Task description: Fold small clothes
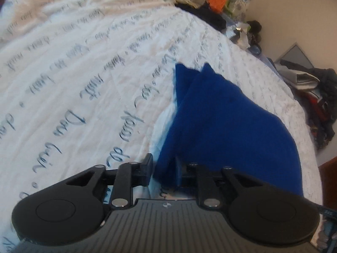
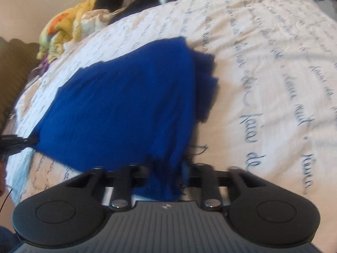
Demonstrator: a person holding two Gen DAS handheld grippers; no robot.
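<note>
Both grippers — left (image 1: 163,171), right (image 2: 166,176) — stand part-open with the blue garment (image 2: 126,105) bunched between their fingers.

Both wrist cameras look steeply down, close over the bedspread (image 1: 84,67), sharing the blue garment (image 2: 126,105) from opposite ends.

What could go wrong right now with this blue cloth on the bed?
1. The blue cloth is bunched between the fingers of the right hand-held gripper; if the grip is loose, that corner may slip out.
2. The left hand-held gripper has only an edge between its fingers, so the two corners could end up uneven.
3. The layers at the far edge already lie offset, so the fold may come out crooked on the printed bedspread.
</note>
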